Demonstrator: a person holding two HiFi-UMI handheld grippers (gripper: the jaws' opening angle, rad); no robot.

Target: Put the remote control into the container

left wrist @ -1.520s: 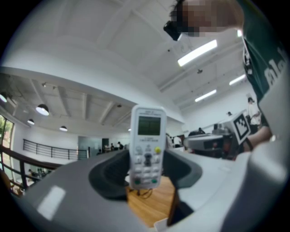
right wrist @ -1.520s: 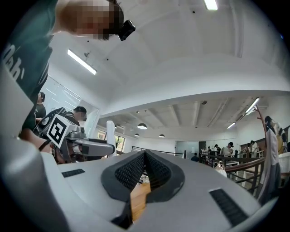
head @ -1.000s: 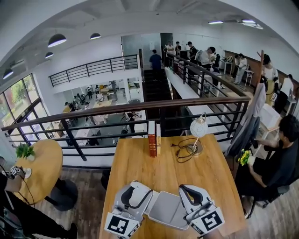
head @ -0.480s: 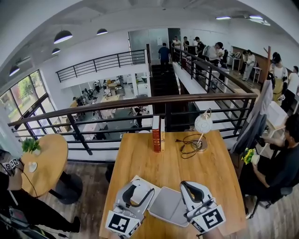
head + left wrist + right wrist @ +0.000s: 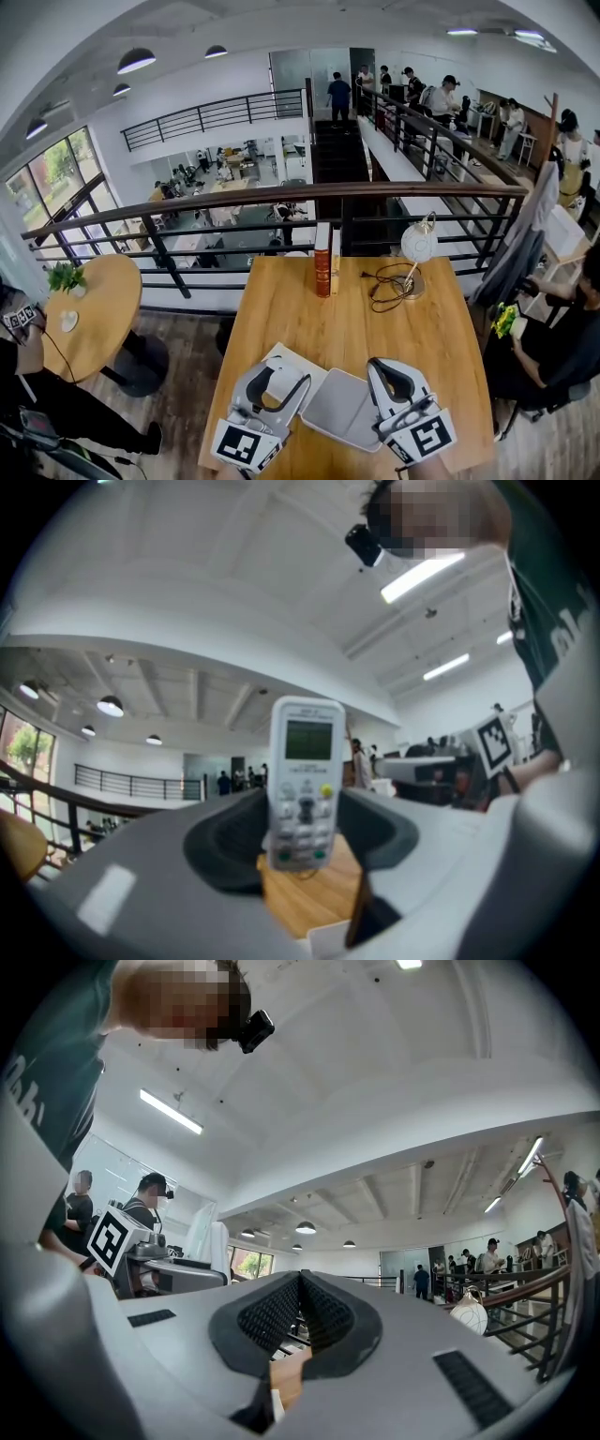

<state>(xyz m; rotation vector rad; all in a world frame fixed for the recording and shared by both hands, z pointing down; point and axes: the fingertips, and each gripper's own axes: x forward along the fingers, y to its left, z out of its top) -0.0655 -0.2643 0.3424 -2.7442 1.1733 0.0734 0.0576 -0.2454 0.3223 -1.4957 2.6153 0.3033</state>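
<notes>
The white remote control (image 5: 302, 780) stands upright between the jaws of my left gripper (image 5: 300, 834), which is shut on it; its screen and buttons face the camera. In the head view the left gripper (image 5: 272, 377) hovers low over the wooden table's (image 5: 309, 319) near left part, with the remote (image 5: 263, 384) in it. Just to its right lies the pale grey tray-like container (image 5: 339, 411). My right gripper (image 5: 384, 370) hangs over the container's right edge. Its jaws (image 5: 300, 1286) are pressed together with nothing between them.
A white flat sheet (image 5: 298, 362) lies partly under the left gripper. Upright books (image 5: 323, 270), a white globe lamp (image 5: 419, 246) and its coiled cable (image 5: 386, 279) stand near the far edge by the railing. A person (image 5: 562, 352) sits at the right.
Both grippers keep nearly the same place. The view has shifted a little, and the white sheet beneath the left gripper now shows.
</notes>
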